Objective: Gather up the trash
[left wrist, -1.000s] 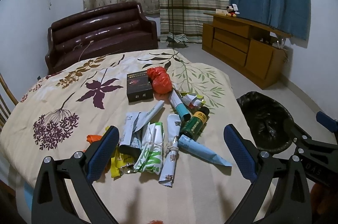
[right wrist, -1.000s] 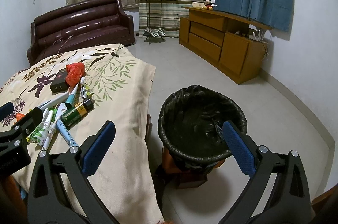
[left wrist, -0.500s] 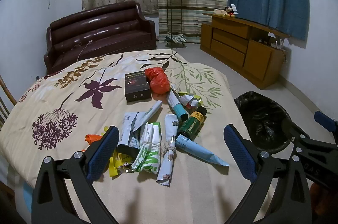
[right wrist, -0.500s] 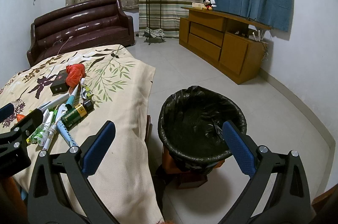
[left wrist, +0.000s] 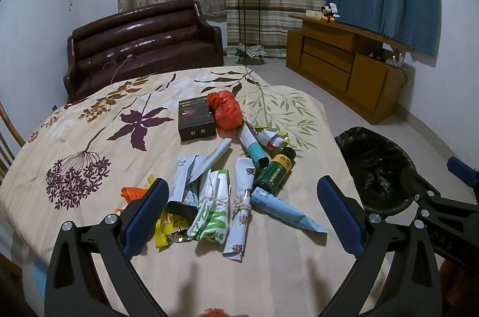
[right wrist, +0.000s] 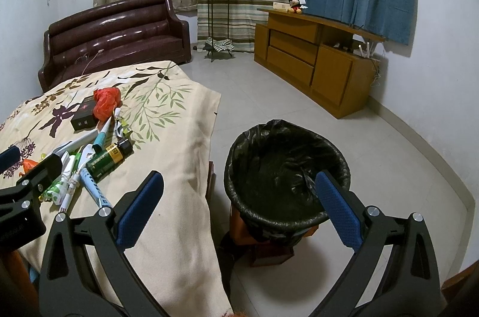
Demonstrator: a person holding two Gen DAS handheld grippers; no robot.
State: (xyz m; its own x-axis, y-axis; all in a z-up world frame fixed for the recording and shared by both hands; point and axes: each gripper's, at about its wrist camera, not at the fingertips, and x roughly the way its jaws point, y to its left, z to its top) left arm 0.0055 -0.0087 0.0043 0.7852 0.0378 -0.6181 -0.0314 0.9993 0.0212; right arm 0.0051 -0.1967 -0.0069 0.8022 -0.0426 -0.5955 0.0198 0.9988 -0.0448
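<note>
floral cloth (left wrist: pixel 89 143) | trash pile (left wrist: pixel 227 182) beyond left hand-held gripper (left wrist: pixel 242 212), wide open, empty | right hand-held gripper (right wrist: pixel 239 206) likewise, over bin (right wrist: pixel 287 167)

So the pile of wrappers and tubes (left wrist: pixel 230 191) sits on the floral-cloth tabletop (left wrist: pixel 89 143), black box (left wrist: pixel 196 122) behind it, black-lined trash bin (right wrist: pixel 284 167) on the floor right of the pile.

The left gripper (left wrist: pixel 242 215) hangs above the near edge of the trash pile (left wrist: pixel 227 182), its blue-padded fingers (left wrist: pixel 146 215) spread wide and holding nothing. The right gripper (right wrist: pixel 239 209) (equally wide, equally unladen) sits well right of the pile.
</note>
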